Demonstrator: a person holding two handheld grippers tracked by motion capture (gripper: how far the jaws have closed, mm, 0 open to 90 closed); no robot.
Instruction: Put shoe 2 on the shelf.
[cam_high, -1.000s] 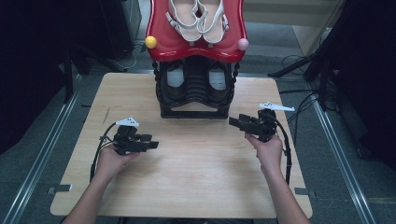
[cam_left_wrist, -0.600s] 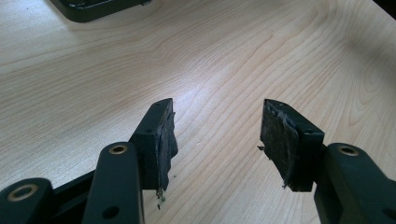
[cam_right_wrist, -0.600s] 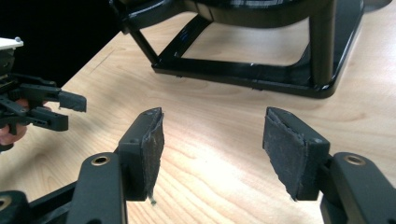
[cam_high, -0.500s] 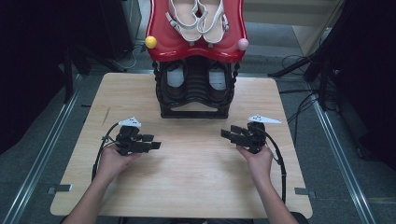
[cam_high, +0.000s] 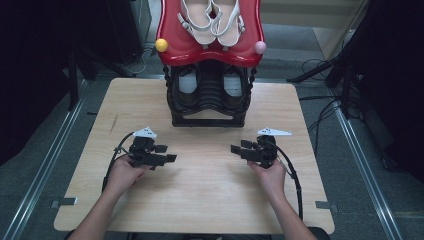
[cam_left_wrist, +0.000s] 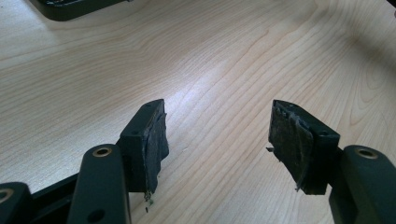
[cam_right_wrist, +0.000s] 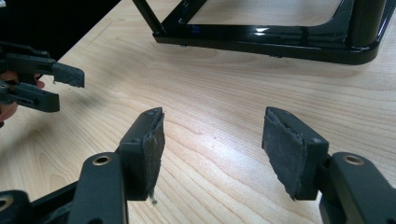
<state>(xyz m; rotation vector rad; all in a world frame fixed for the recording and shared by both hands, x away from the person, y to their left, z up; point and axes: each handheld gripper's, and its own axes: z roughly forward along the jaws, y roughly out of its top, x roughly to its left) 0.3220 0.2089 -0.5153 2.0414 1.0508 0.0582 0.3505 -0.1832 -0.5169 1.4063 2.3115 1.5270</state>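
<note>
Claws (cam_high: 171, 153) (cam_high: 235, 147) agape — rack (cam_high: 207, 95) beyond

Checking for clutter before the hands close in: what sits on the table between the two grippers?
Nothing: in the high view, bare wooden tabletop runs from the left gripper to the right gripper, both open.

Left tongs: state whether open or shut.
Open. In the left gripper view, the left tongs show both jaws spread apart, bare wooden table between them.

A lab-like recording bay: wooden table (cam_high: 200, 190), metal floor rails (cam_high: 367, 175), loose cables (cam_high: 320, 65), dark surroundings.
</note>
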